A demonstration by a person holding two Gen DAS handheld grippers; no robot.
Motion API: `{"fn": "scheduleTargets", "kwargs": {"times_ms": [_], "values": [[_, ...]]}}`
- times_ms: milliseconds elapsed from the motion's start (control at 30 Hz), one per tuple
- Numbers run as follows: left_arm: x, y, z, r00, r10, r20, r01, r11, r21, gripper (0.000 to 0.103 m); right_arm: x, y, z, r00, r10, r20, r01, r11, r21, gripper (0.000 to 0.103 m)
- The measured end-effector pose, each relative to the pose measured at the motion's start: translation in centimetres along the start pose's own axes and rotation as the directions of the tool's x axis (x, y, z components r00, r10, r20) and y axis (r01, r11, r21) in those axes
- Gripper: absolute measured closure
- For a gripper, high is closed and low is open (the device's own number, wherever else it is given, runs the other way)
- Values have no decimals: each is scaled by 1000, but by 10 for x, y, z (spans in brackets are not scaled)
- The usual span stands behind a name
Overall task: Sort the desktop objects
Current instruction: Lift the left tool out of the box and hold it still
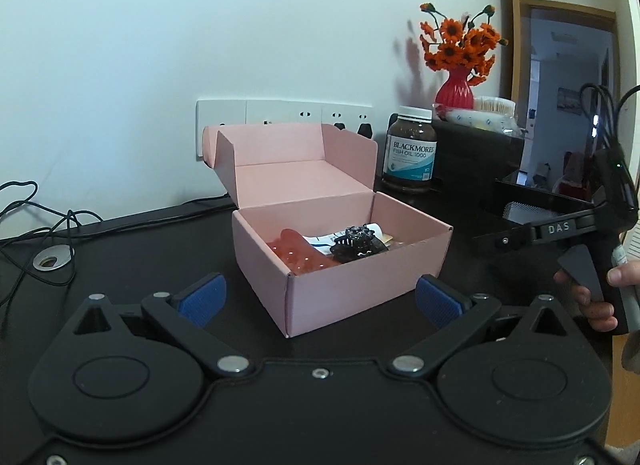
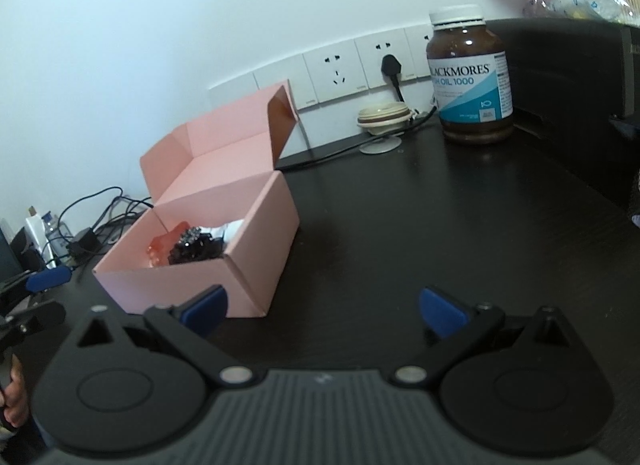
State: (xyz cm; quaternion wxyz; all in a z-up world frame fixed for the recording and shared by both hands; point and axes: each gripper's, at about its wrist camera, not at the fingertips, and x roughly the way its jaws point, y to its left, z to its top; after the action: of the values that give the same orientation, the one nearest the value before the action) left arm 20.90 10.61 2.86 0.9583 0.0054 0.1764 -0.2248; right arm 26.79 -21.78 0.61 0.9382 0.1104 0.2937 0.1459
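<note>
The dark desk (image 2: 400, 205) carries an open pink box (image 1: 344, 265), lid flap upright at the back, standing straight ahead of the left tool (image 1: 318, 301) and near it; its near corner points between the wide-spread blue pads, which grip nothing. From the right tool (image 2: 322, 307), equally wide open and empty, the box lies ahead-left, so the left hand looks better placed for the lid. Inside sit an orange-red piece (image 1: 296, 253) and a black hair claw (image 1: 358, 245). A fish oil bottle (image 2: 470, 77) stands ahead-right of the right tool, well apart.
</note>
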Motion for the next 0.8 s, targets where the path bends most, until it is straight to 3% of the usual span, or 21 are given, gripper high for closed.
{"fn": "scheduleTargets", "kwargs": {"times_ms": [300,800], "values": [[-4,10,-3,999,-39,19,40,997,-65,0,4,4,0,999,-23,-22,23,999,-24,1],[-1,9,-4,1000,-4,5,4,997,-73,0,2,4,-1,1000,-22,-17,22,999,-26,1]]}}
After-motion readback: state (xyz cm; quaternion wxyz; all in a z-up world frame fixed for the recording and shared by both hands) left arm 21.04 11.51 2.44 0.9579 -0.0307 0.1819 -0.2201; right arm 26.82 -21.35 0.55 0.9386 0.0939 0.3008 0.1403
